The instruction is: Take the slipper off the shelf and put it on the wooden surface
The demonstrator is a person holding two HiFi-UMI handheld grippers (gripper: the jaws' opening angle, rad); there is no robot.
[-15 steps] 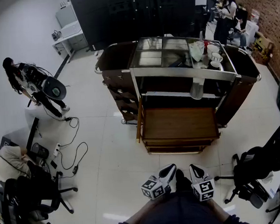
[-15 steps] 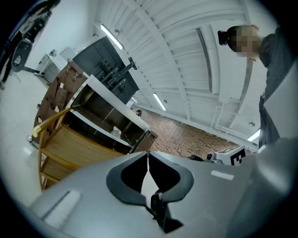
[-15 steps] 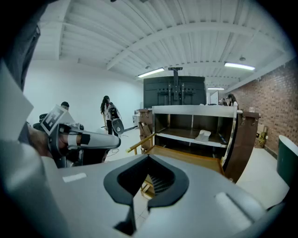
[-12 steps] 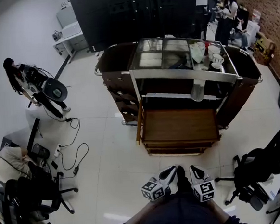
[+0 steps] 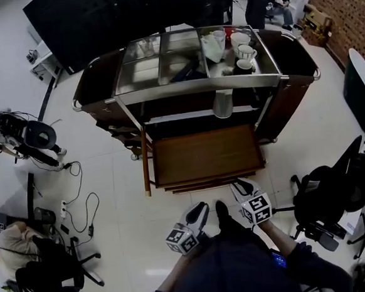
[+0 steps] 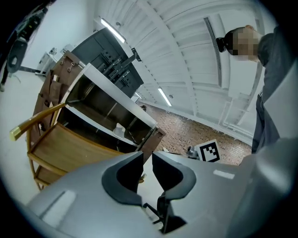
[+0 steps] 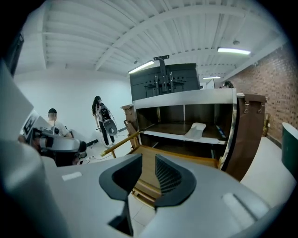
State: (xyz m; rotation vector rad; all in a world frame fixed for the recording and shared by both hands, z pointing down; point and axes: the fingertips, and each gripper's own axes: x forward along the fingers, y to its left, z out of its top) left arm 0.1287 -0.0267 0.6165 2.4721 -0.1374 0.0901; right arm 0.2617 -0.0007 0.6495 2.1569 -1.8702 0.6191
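A pale slipper (image 5: pixel 223 104) lies on the cart's middle shelf (image 5: pixel 174 117), its toe poking over the front edge. It also shows in the right gripper view as the slipper (image 7: pixel 196 130) and small in the left gripper view as the slipper (image 6: pixel 119 130). Below it the wooden surface (image 5: pixel 205 154) juts out towards me. My right gripper (image 5: pixel 238 184) is just at that platform's front right corner. Back over the floor is my left gripper (image 5: pixel 203 207). Both are shut, with only a narrow slit between the jaws, and hold nothing.
Cups (image 5: pixel 242 43) and a pale bag (image 5: pixel 213 46) stand on the cart's top. A wooden rail (image 5: pixel 145 161) runs along the platform's left side. Black office chairs (image 5: pixel 325 201) stand at the right, cables (image 5: pixel 80 200) and another chair (image 5: pixel 50 269) at the left.
I have stepped closer to the cart, which now fills more of the head view. Both grippers have moved forward, the right one up to the platform's front edge. The slipper has not moved.
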